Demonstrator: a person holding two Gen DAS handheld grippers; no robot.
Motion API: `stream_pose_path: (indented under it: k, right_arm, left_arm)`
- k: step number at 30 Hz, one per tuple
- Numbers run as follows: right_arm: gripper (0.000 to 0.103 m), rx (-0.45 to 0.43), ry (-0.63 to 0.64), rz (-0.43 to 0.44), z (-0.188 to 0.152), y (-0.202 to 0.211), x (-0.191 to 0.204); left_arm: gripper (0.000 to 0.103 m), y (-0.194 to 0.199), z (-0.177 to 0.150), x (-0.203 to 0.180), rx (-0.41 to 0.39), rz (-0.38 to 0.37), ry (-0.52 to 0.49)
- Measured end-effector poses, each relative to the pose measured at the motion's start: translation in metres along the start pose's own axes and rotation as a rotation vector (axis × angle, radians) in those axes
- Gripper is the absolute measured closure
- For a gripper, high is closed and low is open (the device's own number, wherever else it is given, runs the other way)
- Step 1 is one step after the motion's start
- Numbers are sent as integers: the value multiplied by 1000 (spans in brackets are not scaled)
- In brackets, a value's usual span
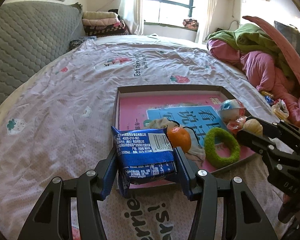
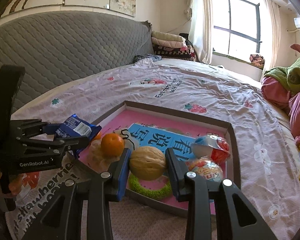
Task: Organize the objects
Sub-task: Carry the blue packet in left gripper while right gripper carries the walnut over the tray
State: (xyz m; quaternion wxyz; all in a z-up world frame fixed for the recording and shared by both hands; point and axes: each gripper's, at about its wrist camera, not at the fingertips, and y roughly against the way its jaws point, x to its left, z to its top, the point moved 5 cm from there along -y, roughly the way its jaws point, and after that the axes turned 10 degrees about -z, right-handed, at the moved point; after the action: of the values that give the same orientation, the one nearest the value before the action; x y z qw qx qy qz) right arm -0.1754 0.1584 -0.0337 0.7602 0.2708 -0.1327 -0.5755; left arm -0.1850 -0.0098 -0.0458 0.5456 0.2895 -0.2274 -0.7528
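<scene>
We carry both loads over tray: left gripper clamped on blue snack packet, above near-left corner; right gripper clamped on walnut, above near edge, green ring directly beneath; tangerine between them

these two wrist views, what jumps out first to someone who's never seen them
Up front, each gripper is clamped on something: the left gripper on a shiny blue foil snack packet, the right gripper on a pale tan walnut. Both hang over the near edge of a shallow cardboard tray with a pink printed floor. In it lie an orange mandarin and a fuzzy green ring, on the strawberry-print bedsheet.
</scene>
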Motion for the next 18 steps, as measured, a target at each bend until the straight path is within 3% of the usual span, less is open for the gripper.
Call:
stream_pose_path:
  k: [18]
  right_arm:
    - [67, 49, 18, 0, -14, -25, 7]
  left_arm:
    - [47, -27, -1, 2, 7, -28, 15]
